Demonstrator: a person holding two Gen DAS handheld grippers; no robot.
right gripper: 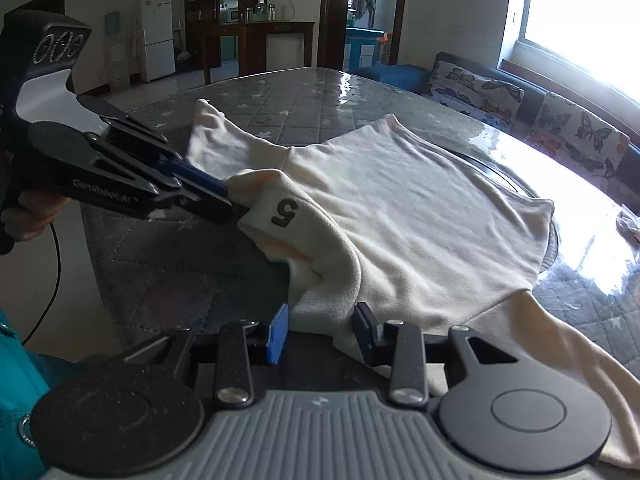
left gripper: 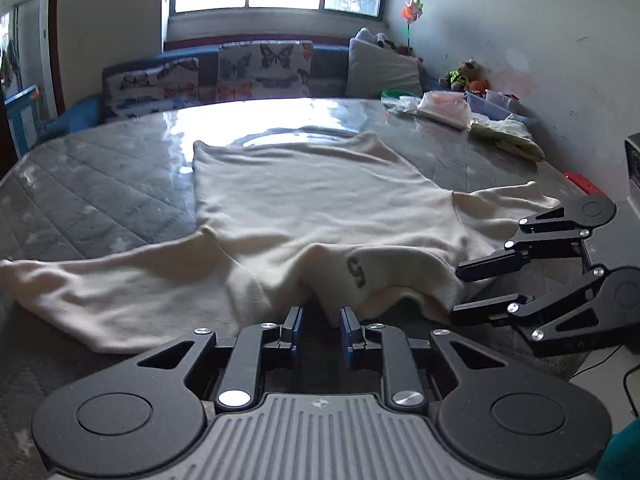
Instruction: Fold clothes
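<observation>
One cream sweater [left gripper: 312,200] spread lengthwise from table's [left gripper: 100,200] near edge; collar between parted left gripper [left gripper: 319,328]; right gripper [right gripper: 322,332] agape at shoulder, ungripping.

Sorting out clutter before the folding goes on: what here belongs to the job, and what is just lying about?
Job: cream top, left claw, right claw.
Lying about: butterfly cushions, grey pillow, soft toy, bags, fridge.

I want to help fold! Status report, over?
Left gripper open, sweater fold between jaws. Right gripper open. Sweater spread on table, near edge bunched. Bags far off, not blocking.
</observation>
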